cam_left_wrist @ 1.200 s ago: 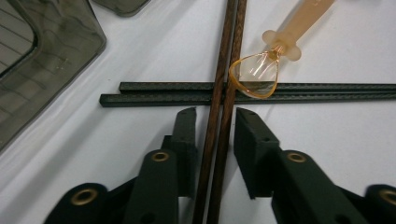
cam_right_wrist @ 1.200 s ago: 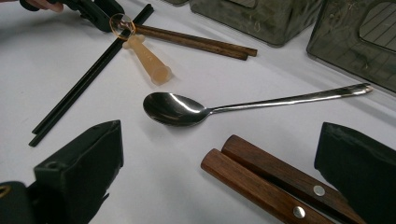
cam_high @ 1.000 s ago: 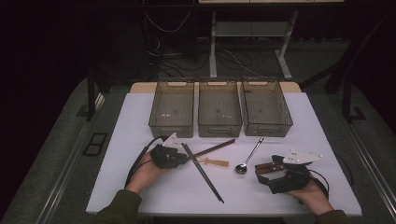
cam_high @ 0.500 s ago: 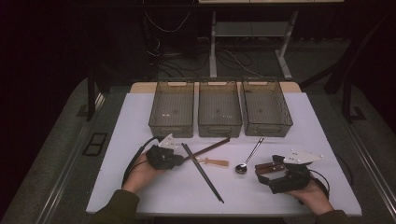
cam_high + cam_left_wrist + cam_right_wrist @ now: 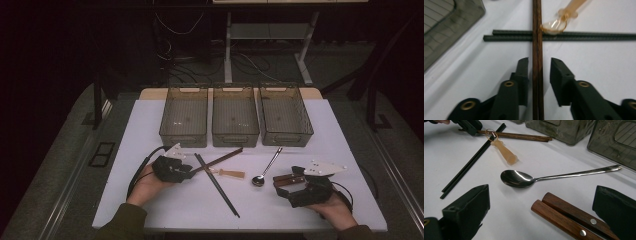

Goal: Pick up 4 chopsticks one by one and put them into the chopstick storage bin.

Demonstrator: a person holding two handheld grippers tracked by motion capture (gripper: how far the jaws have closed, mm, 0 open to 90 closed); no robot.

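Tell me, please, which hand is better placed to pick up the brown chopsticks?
Probably the left. The left gripper already has the brown chopsticks between its jaws, which have just been opening, with small gaps at both pads. The right gripper sits far off, around two wooden handles near the spoon.

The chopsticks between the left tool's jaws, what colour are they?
Dark reddish-brown wood chopsticks, seen best in the left gripper view.

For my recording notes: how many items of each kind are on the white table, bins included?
Clear bins: 3
Brown chopsticks: 1 pair
Black chopsticks: 1 pair
Metal spoon: 1
Small amber spoon: 1
Wooden-handled utensils: 2, business ends hidden
Total: 9 lots, counting each chopstick pair as one
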